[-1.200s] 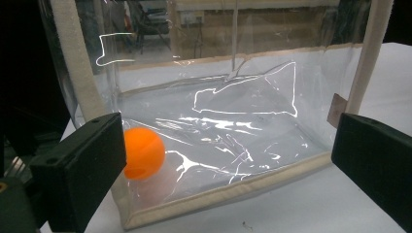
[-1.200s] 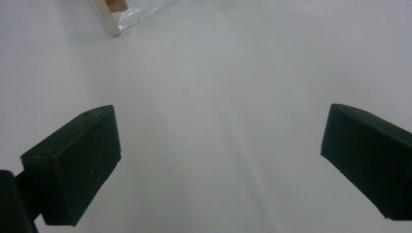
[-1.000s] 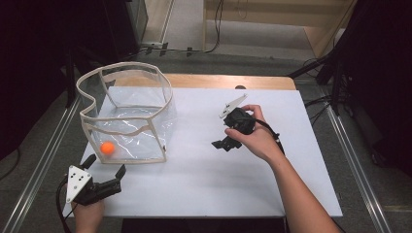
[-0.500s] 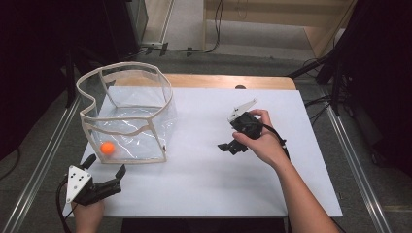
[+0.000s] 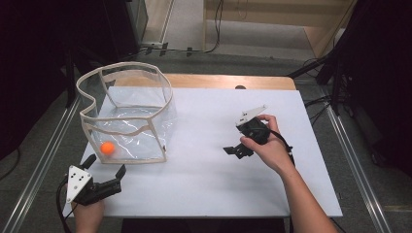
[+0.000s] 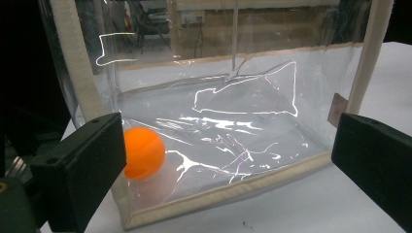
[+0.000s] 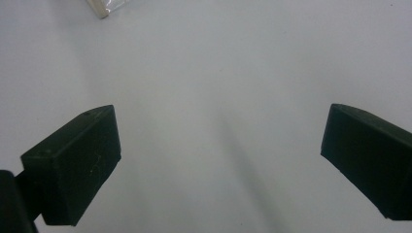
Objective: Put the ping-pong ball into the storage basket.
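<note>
A clear plastic bag (image 5: pixel 126 104) with beige trim stands open on the left of the white table (image 5: pixel 204 189). An orange ball (image 5: pixel 107 147) lies inside it at the near left corner. My left gripper (image 5: pixel 106 165) is low at the table's near left edge, just in front of the bag, open and holding nothing. In the left gripper view the ball (image 6: pixel 142 153) shows through the bag wall (image 6: pixel 252 121) beside the left jaw, and the left gripper (image 6: pixel 228 145) is wide open. My right gripper (image 5: pixel 233 150) hovers right of centre, and in the right gripper view it (image 7: pixel 221 141) is open over bare tabletop.
A wooden strip (image 5: pixel 228 81) runs along the table's far edge. Metal rails (image 5: pixel 43 160) flank the table on both sides. A corner of the bag (image 7: pixel 104 7) peeks in at the top of the right gripper view. White tabletop lies between bag and right hand.
My right hand and gripper have drifted a little to the right and toward the near side, away from the bag. The left gripper, the bag and the ball have stayed put.
</note>
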